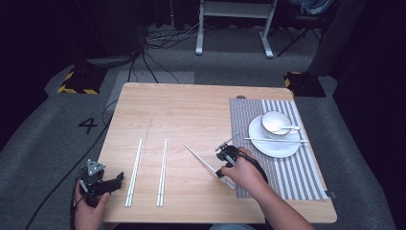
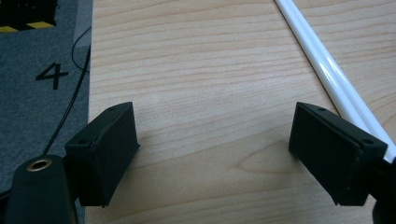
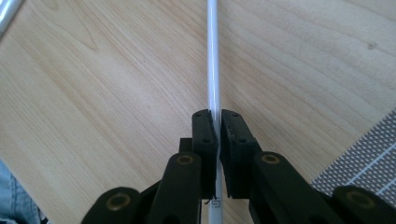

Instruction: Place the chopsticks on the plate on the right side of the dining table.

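At centre right of the high view, we hold the right tool (image 1: 225, 154) clamped on a single slim white plastic chopstick (image 1: 201, 160), which slants from the middle of the light wooden table (image 1: 191, 105) down toward the near edge of the grey striped placemat (image 1: 282, 177). In the right gripper view the two black jaws pinch the stick (image 3: 213, 70) between them, its far end running to the top of the frame. On the mat, at upper right, a round white plate (image 1: 268, 143) carries a white bowl (image 1: 275, 122) with a white spoon (image 1: 289, 128) in it, and another white chopstick (image 1: 275, 140) lies across the plate. Two more white pairs (image 1: 134, 172) (image 1: 162, 172) lie at lower left. Our left tool (image 1: 117, 179) rests at the bottom left corner, jaws spread wide and empty. We judge the step to be carrying the gripped stick to the plate; next it must be swung level and laid beside its mate.
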A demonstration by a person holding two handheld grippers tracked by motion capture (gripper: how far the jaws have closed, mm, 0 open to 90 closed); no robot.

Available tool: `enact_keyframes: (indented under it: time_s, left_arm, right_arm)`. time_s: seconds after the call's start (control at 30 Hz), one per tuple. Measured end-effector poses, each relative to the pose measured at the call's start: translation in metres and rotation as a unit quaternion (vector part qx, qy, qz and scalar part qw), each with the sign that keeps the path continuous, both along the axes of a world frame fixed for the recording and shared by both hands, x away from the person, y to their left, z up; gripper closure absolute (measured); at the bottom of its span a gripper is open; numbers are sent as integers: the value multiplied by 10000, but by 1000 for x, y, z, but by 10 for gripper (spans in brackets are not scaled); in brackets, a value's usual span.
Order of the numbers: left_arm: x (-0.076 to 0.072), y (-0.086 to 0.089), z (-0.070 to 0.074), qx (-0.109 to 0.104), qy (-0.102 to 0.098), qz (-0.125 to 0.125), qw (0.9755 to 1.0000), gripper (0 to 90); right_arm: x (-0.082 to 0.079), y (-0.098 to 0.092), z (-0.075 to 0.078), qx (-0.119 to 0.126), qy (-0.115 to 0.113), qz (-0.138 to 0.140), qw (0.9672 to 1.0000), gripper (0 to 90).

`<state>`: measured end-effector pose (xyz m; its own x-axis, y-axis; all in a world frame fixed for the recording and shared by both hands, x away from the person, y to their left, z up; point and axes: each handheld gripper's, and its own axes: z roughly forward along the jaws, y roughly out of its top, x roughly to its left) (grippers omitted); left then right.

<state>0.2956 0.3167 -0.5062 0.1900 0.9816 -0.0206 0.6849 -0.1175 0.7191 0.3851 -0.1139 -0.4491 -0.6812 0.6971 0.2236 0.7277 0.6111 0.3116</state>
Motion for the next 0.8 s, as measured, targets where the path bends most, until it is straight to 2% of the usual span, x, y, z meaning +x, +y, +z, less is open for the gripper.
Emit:
enact_keyframes:
  time_s: [0.2, 0.27, 0.33, 0.43, 0.6, 0.7, 0.73, 0.8]
  left_arm:
    - [0, 0, 0, 1, 0, 0, 10000, 152]
    - [0, 0, 0, -3, -2, 2, 10000, 152]
    - [0, 0, 0, 0, 1, 0, 10000, 152]
    - [0, 0, 0, 0, 0, 0, 10000, 152]
    - [0, 0, 0, -4, -2, 3, 10000, 152]
    - [0, 0, 0, -1, 0, 0, 10000, 152]
    - [0, 0, 0, -4, -3, 4, 10000, 152]
    - [0, 0, 0, -1, 0, -1, 10000, 152]
  right_arm:
    - [0, -7, 11, 159, -90, -10, 9998, 852]
    - [0, -5, 12, 47, -89, 29, 9999, 852]
    - [1, -2, 9, -244, -84, 110, 9996, 852]
    - [2, 3, 3, -544, -65, 200, 9983, 851]
    - [3, 10, -6, -866, 55, 255, 9959, 850]
    - [4, 13, -9, -1050, 86, 305, 9940, 848]
    - [4, 14, -11, -1196, 122, 368, 9921, 848]
    - [4, 18, -11, -1328, 59, 422, 9902, 845]
